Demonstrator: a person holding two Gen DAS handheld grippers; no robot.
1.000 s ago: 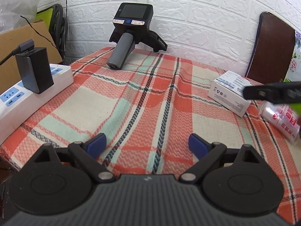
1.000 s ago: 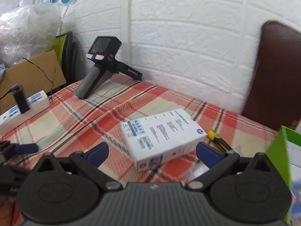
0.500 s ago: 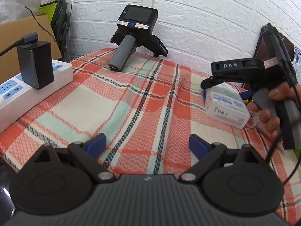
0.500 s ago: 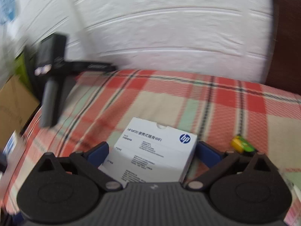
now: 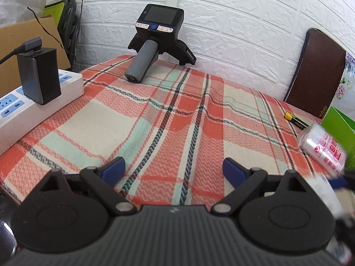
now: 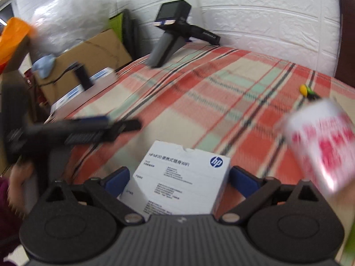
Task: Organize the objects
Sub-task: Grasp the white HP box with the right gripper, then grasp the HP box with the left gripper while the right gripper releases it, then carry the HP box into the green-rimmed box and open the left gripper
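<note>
My right gripper [image 6: 179, 178] is shut on a white HP box [image 6: 182, 179] and holds it above the near part of the plaid cloth [image 6: 210, 102]. My left gripper [image 5: 174, 168] is open and empty over the cloth's near edge [image 5: 155, 119]; it also shows at the left of the right wrist view [image 6: 93, 126]. A clear roll with red print [image 5: 321, 150] lies at the right, blurred in the right wrist view [image 6: 321, 141]. A yellow and black battery [image 5: 296, 119] lies behind it.
A black handheld device with a grey handle [image 5: 155, 37] stands at the back by the white brick wall. A white power strip [image 5: 33, 110] with a black adapter [image 5: 38, 73] is at the left. A green box [image 5: 339, 128] and brown chair back [image 5: 317, 71] are at the right.
My right gripper closed on the HP box, lifted it and swung back toward the near right. The box has left the left wrist view. My left gripper stays open and nearly still.
</note>
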